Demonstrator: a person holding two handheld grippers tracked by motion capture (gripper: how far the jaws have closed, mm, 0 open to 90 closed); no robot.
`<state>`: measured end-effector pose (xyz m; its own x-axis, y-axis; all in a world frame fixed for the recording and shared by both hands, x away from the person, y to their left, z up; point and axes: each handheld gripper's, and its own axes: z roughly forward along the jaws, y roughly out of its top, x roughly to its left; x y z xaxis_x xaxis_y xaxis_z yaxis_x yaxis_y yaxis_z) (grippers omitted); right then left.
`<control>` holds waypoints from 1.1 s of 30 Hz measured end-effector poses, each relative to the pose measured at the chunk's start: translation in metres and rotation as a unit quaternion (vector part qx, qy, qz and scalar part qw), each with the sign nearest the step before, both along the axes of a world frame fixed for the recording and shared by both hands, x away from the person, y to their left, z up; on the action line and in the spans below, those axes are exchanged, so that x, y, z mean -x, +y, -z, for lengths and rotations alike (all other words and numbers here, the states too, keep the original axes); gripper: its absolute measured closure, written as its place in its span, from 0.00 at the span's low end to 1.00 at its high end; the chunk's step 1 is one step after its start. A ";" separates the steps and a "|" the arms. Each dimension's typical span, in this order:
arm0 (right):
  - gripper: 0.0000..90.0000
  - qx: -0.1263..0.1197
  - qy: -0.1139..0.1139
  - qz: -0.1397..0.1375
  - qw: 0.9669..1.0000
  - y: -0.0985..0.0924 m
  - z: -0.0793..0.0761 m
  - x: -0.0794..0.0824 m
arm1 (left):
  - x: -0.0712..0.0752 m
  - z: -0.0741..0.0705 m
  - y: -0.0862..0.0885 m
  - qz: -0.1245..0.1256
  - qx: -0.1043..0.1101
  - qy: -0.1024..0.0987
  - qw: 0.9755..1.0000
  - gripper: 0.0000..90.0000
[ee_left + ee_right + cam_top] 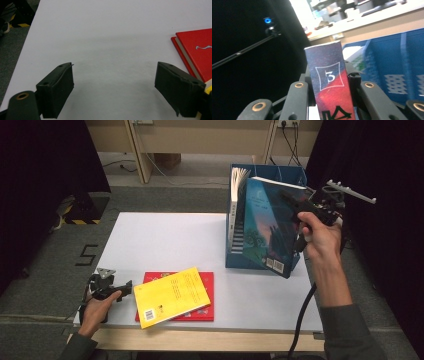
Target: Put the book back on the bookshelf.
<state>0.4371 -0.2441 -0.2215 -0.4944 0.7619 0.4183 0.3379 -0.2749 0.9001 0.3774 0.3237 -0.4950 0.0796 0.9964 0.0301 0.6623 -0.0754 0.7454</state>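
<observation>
My right gripper (292, 206) is shut on a dark blue book (270, 227) and holds it upright and tilted, lifted off the table just in front of the blue file holder (235, 256). In the right gripper view the book's spine (329, 82), marked with a 3, stands clamped between my jaws. Another book (236, 195) stands inside the holder at its left. A yellow book (170, 296) lies on a red book (206, 292) near the table's front edge. My left gripper (126, 289) rests open on the table just left of them, nothing between its jaws (113, 87).
The white table (165, 240) has free room at its left and back. The red book's corner (197, 55) lies to the right of my left jaws. Dark curtains hang at both sides, and cables run along the floor behind.
</observation>
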 end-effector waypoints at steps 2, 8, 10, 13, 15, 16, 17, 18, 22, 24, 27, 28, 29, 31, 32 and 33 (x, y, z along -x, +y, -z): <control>0.79 0.004 0.004 0.016 1.000 -0.007 -0.001 -0.005 | 0.000 0.000 0.000 -0.001 0.001 0.001 1.000 0.17; 0.79 0.015 0.013 0.048 0.999 -0.023 -0.006 -0.023 | -0.002 0.001 0.000 0.000 0.001 0.005 1.000 0.17; 0.79 0.016 0.011 0.056 0.998 -0.023 -0.009 -0.028 | -0.002 0.001 0.000 0.001 0.001 0.006 1.000 0.17; 0.79 0.008 0.013 0.068 0.998 -0.023 -0.009 -0.038 | -0.002 0.001 -0.001 0.002 0.001 0.006 1.000 0.17; 0.79 0.007 0.014 0.071 0.997 -0.021 -0.008 -0.046 | -0.001 0.001 -0.001 0.002 0.002 0.006 1.000 0.17; 0.79 0.004 0.016 0.073 0.997 -0.020 -0.007 -0.050 | -0.002 0.001 -0.001 0.002 0.002 0.007 1.000 0.17; 0.79 0.002 0.016 0.076 0.997 -0.019 -0.007 -0.054 | -0.001 0.001 -0.001 0.003 0.001 0.007 1.000 0.17; 0.79 0.004 0.017 0.078 0.997 -0.018 -0.007 -0.059 | -0.001 0.001 -0.001 0.003 0.001 0.006 1.000 0.17; 0.79 -0.002 0.021 0.089 0.996 -0.013 -0.005 -0.075 | -0.001 0.001 -0.001 0.003 0.003 0.007 1.000 0.17; 0.79 0.002 0.029 0.094 0.995 -0.011 -0.004 -0.083 | -0.001 0.001 -0.001 0.003 0.004 0.007 1.000 0.17; 0.79 0.007 0.034 0.106 0.994 -0.008 -0.001 -0.094 | -0.001 0.001 -0.001 0.004 0.004 0.007 1.000 0.17; 0.79 0.007 0.034 0.106 0.994 -0.008 -0.001 -0.094 | -0.001 0.001 -0.001 0.006 0.004 0.006 1.000 0.17; 0.79 0.010 0.037 0.112 0.993 -0.007 0.000 -0.100 | -0.001 0.001 -0.001 0.006 0.004 0.007 1.000 0.17; 0.79 0.014 0.037 0.117 0.992 -0.005 0.001 -0.105 | -0.001 0.001 -0.002 0.007 0.005 0.007 1.000 0.17; 0.79 0.018 0.034 0.119 0.992 -0.004 0.001 -0.108 | -0.001 0.001 -0.002 0.007 0.005 0.007 1.000 0.17; 0.79 0.021 0.034 0.120 0.992 -0.003 0.001 -0.110 | -0.001 0.001 -0.002 0.007 0.005 0.007 1.000 0.17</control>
<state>0.5476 -0.2468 -0.2230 -0.2682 0.8716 0.4104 0.3266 -0.3185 0.8899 0.3784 0.3221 -0.4961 0.0941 0.9954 0.0198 0.6715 -0.0782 0.7369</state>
